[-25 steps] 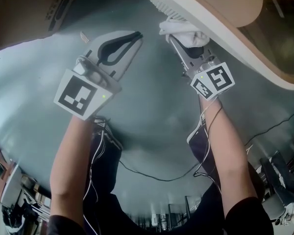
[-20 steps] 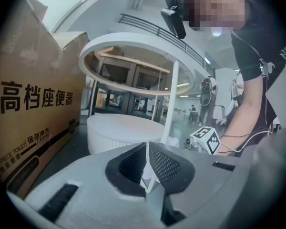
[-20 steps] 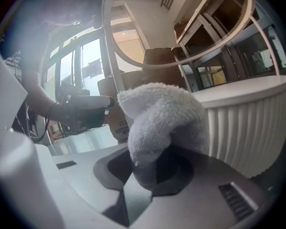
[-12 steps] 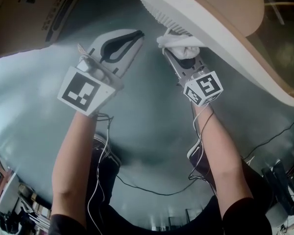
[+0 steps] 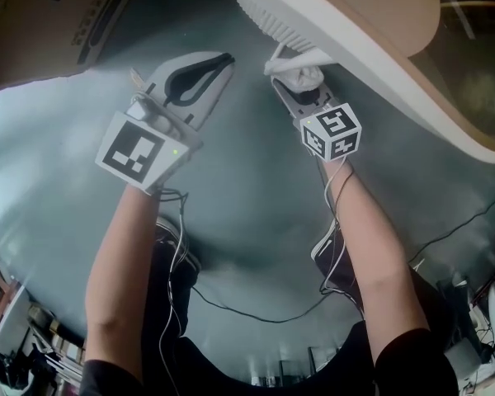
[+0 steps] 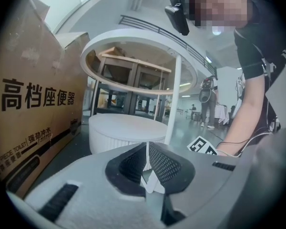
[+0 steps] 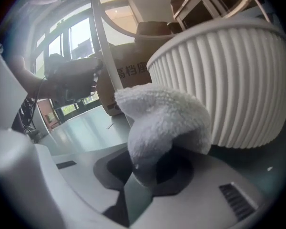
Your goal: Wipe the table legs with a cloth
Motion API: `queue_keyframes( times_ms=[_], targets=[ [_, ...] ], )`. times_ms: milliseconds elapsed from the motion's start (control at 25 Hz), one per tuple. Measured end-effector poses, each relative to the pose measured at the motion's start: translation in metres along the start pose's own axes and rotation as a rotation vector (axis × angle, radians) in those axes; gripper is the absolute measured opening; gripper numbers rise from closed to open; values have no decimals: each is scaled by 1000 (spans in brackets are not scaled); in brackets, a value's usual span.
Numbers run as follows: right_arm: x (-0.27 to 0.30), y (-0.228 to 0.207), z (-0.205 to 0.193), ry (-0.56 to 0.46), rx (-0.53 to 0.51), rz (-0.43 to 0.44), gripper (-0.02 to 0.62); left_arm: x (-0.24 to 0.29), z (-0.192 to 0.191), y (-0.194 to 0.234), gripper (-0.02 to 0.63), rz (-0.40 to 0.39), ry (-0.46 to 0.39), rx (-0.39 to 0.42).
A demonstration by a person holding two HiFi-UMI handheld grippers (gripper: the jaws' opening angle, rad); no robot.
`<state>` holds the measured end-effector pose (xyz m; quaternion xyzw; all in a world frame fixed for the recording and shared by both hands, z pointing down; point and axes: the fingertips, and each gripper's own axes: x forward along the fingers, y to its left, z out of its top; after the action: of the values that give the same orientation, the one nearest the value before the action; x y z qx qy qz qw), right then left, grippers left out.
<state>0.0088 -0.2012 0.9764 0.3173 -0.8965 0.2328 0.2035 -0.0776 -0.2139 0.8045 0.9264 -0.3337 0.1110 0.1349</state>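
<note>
Both your forearms reach forward side by side, left gripper [image 5: 221,63] with jaws pressed together and empty, right gripper [image 5: 293,87] clamped on a cloth [image 5: 304,74].

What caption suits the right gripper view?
Right gripper clamps a white cloth beside the ribbed white table base.

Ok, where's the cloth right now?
In the head view the cloth is upper centre, clamped in the right hand-held gripper, just beside the table's ribbed white base.
</note>
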Motion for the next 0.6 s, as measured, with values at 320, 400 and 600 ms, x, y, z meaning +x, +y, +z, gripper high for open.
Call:
queue_keyframes(
  times_ms=[320, 400, 600],
  targets=[
    [-107, 101, 101, 12, 35, 72, 80, -51, 81, -47, 6, 1, 67, -106],
    [-130, 125, 148, -40, 38, 96, 80, -62, 113, -57, 6, -1, 59, -118],
    [-163, 155, 246, -168, 36, 142, 80, -79, 175, -71, 6, 0, 65, -131]
  ],
)
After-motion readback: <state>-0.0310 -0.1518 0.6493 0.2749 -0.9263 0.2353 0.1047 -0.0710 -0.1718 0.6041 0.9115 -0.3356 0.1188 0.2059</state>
